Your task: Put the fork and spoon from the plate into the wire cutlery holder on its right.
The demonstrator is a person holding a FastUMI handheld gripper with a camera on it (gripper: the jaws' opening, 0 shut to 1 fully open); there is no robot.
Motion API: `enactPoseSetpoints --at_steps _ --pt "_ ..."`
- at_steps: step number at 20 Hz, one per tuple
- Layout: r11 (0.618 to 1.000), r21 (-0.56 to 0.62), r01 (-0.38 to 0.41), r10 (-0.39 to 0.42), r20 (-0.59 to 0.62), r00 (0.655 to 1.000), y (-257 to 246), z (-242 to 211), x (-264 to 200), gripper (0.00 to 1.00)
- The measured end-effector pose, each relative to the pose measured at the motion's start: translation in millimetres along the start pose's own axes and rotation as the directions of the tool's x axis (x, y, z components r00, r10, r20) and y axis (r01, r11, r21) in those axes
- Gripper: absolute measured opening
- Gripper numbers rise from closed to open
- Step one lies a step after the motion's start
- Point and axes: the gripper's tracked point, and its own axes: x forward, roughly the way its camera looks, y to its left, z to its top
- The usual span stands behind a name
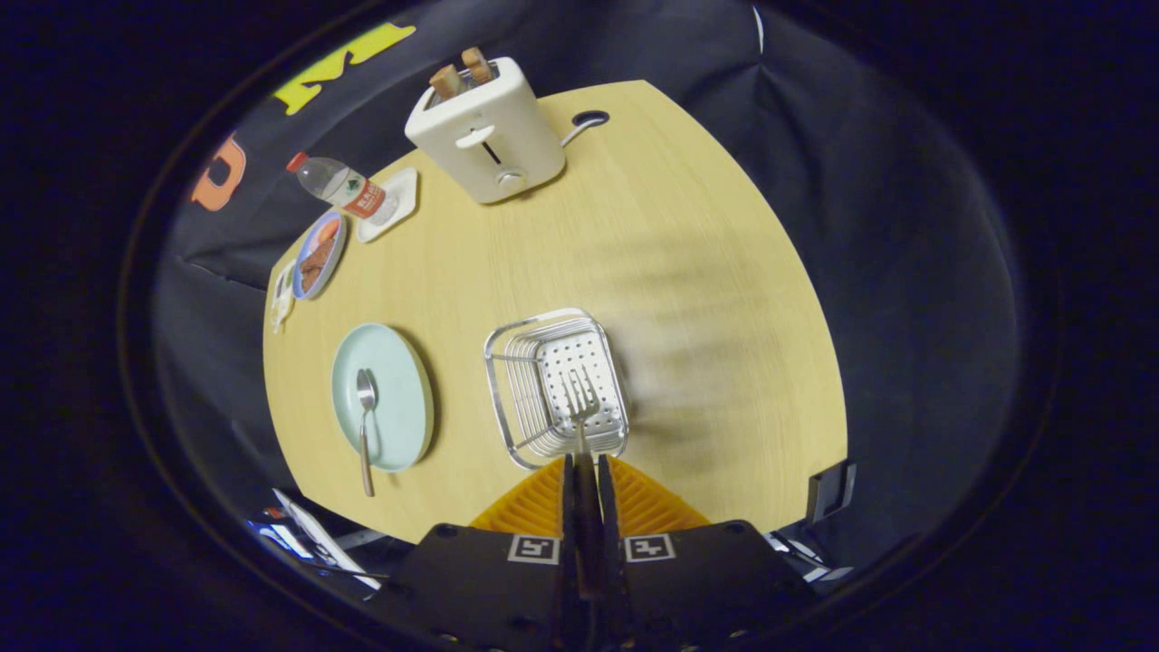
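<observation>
I hold the gripper (580,464) high over the table (688,272), its two fingers pressed nearly together on the handle of the fork (579,403), which sticks straight out ahead of them with its tines pointing toward 12 o'clock. The tines hang over the open top of the wire holder (507,380), a square basket with a perforated floor that sits just ahead of my fingertips; whether the fork touches the floor of it I cannot tell. At about 9 o'clock from the holder, near but apart from it, lies the pale green plate (403,376), and on it the spoon (365,426) rests with its bowl toward 12 o'clock and its handle running past the plate's near rim toward 6 o'clock. Farther off at about 10 o'clock from the holder a blue-rimmed dish (320,255) with reddish-brown food stands near the table's edge, and just beyond it a clear water bottle (340,186) with a red cap and a red label lies across a small white square tray (398,201); the label's writing is too small to read. At 12 o'clock, well beyond the holder, a white toaster (484,127) stands with two slices of toast (462,71) sticking up from its slots, its cord running to a hole in the tabletop beside it.
</observation>
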Motion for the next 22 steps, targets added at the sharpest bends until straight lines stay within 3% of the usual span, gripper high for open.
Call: enactPoseSetpoints --at_steps 3,4,8,10,17,22 --pt "1.000 0.002 -0.014 0.014 0.025 1.000 5.4 2.0 -2.4 0.17" --pt "1.000 -0.004 -0.023 0.023 0.044 0.999 8.5 3.4 -5.9 0.26" --pt "0.996 -0.076 -0.041 0.056 0.203 0.978 25.8 19.8 -27.7 0.84" --pt "0.992 -0.125 -0.032 0.069 0.307 0.949 36.3 28.8 -41.3 0.96" --pt "0.967 -0.253 0.009 0.148 0.593 0.792 109.1 33.4 -88.1 0.97" --pt "0.948 -0.317 -0.015 0.210 0.591 0.779 184.9 0.3 -70.2 0.97"
